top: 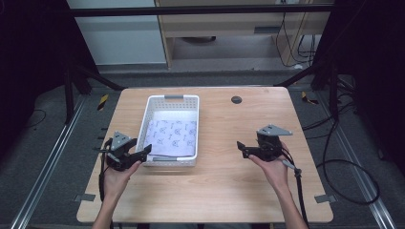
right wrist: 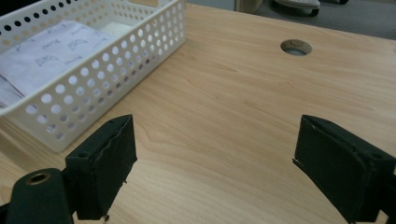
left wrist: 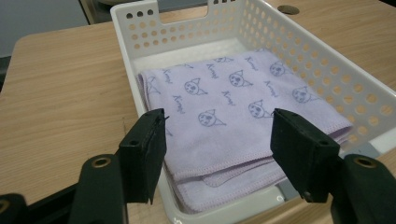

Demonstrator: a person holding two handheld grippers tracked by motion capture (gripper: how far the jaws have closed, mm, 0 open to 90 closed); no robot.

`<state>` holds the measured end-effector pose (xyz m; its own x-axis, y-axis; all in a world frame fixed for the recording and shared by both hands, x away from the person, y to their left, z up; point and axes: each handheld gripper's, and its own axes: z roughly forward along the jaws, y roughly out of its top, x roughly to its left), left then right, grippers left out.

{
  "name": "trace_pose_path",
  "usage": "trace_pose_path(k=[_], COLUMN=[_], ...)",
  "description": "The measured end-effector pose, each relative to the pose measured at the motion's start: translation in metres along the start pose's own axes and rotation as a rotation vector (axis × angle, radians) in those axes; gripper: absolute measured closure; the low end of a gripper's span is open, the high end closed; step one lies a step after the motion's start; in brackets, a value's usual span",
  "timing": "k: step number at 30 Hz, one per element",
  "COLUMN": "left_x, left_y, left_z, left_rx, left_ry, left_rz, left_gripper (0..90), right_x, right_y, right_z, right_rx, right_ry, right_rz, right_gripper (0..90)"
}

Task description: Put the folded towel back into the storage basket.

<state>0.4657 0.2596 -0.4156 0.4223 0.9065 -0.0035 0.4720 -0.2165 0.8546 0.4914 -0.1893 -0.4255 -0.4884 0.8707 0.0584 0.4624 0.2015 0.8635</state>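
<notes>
Inside the white perforated basket [top: 173, 100], at the left-centre of the bench [top: 219, 191], a folded lilac towel [top: 173, 138] printed with small cat faces is found lying flat. It fills the near part of the basket floor, and a strip of bare floor is left at the far end. Nothing else is seen in the basket.

The placing of the towel is judged complete: its folds are stacked evenly, and no edge is draped over the rim. What remains, if anything, is judged to be withdrawal of both hands.

The left tool [left wrist: 218, 140] is held at the basket's near-left corner, its jaws spread with the towel's near edge seen between them, apparently untouched by either pad. The right tool [right wrist: 215, 163] is held well apart from the basket, over bare wood, jaws spread wide and nothing between them. A round cable hole [right wrist: 295, 46] is noted farther along the bench.
</notes>
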Motion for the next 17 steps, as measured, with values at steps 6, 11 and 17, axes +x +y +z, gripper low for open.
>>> trace_pose_path(k=[6,11,17], left_x=[-0.003,-0.007,-0.011], left_y=[-0.008,-0.017,-0.028], left_z=[-0.005,-0.007,-0.013], left_rx=[-0.023,-0.018,-0.020], left_ry=[-0.002,-0.007,-0.007], left_rz=[-0.001,0.022,0.038], left_gripper=[33.2,31.7,30.9], right_x=[-0.019,-0.030,-0.041], right_y=[-0.025,-0.040,-0.056], right_z=[-0.012,-0.021,-0.026], right_rx=[0.004,-0.007,-0.003], right_ry=[-0.017,-0.030,-0.055], right_rz=[0.019,0.024,0.027], right_gripper=[11.6,10.5,9.1])
